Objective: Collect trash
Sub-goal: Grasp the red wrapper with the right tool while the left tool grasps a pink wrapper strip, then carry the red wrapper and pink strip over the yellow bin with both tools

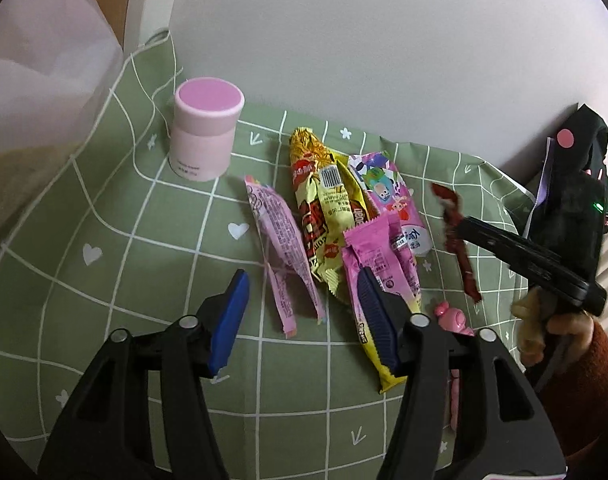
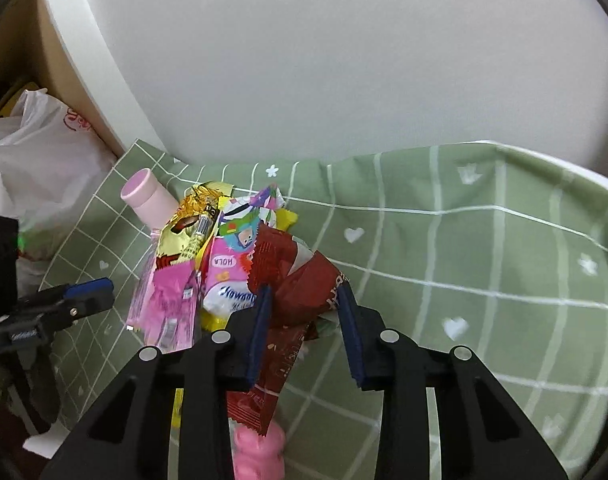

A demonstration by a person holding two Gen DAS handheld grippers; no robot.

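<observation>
Left gripper (image 1: 302,300) angled down, jaws spread wide, nothing pinched. Right gripper (image 2: 306,312) angled down, blue pads (image 2: 260,328) clamped on red wrapper (image 2: 300,276); sleeved hand (image 1: 560,328) at handle

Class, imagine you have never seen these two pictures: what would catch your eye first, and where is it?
A bright heap of snack wrappers lies mid-cloth on the green checked tablecloth. The right gripper is closed on a red wrapper at the heap's near edge. A pink jar stands upright behind the heap, near the wall, and the left gripper hovers open over the pink wrappers.
</observation>
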